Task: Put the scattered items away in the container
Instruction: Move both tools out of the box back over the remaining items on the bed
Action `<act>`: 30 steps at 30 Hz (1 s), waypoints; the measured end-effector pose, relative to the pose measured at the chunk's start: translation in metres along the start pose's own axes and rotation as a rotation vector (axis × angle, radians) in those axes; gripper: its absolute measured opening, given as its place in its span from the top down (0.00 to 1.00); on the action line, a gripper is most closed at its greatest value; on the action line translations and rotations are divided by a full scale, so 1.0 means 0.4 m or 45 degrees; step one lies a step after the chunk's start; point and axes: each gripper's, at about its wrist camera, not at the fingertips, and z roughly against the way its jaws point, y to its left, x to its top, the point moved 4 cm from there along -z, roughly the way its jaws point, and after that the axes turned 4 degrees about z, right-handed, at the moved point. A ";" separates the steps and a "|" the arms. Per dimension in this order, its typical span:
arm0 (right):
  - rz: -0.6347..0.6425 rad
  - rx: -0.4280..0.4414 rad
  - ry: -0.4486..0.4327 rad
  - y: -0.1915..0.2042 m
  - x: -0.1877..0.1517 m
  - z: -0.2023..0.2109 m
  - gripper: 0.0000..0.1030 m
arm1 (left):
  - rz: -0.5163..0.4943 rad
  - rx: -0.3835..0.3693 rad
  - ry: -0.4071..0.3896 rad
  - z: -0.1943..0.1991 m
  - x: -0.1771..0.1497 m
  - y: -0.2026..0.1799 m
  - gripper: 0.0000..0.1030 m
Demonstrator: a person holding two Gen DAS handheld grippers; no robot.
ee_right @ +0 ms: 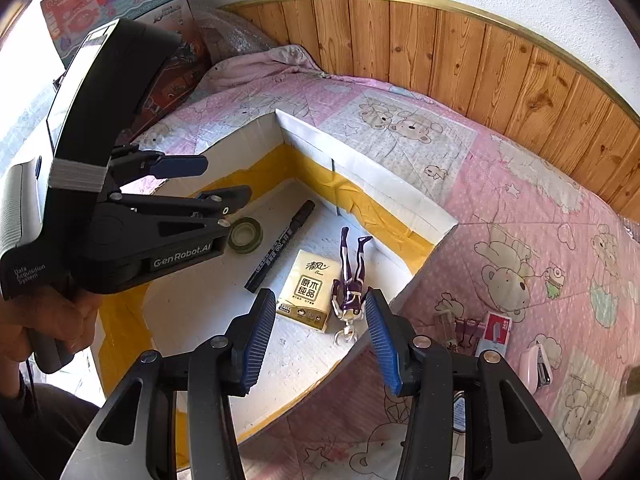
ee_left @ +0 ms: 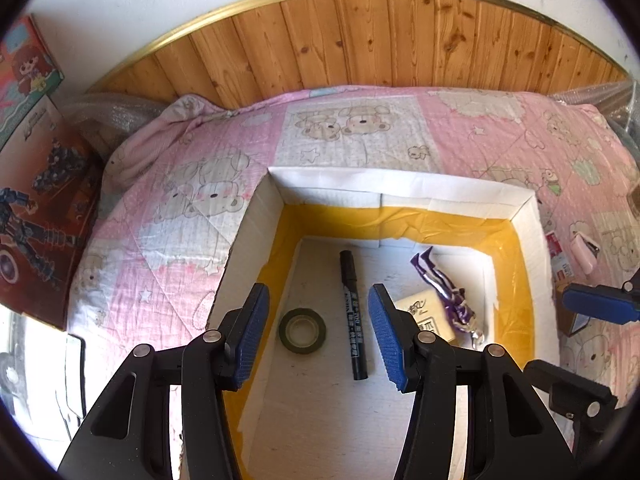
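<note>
A white box (ee_left: 400,184) lined with yellow tape sits on the pink quilt. On its floor lie a black marker (ee_left: 353,314), a roll of tape (ee_left: 303,330), a tissue pack (ee_left: 424,312) and a purple figure (ee_left: 444,284). My left gripper (ee_left: 319,292) hangs open over the marker, holding nothing. My right gripper (ee_right: 320,294) is open above the box's near corner, over the tissue pack (ee_right: 306,290) and the figure (ee_right: 352,280), with nothing between its pads. The right wrist view also shows the left gripper (ee_right: 216,180), held by a hand.
On the quilt (ee_right: 500,200) right of the box lie a pink stapler (ee_right: 538,364), a red-and-white staples box (ee_right: 494,330) and binder clips (ee_right: 466,330). Toy boxes (ee_left: 36,184) stand at the left. A wooden panel wall (ee_left: 360,40) runs behind the bed.
</note>
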 end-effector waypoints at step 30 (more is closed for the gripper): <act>-0.129 0.166 -0.268 -0.120 -0.127 0.211 0.53 | 0.074 -0.421 -0.178 0.231 -0.049 -0.206 0.47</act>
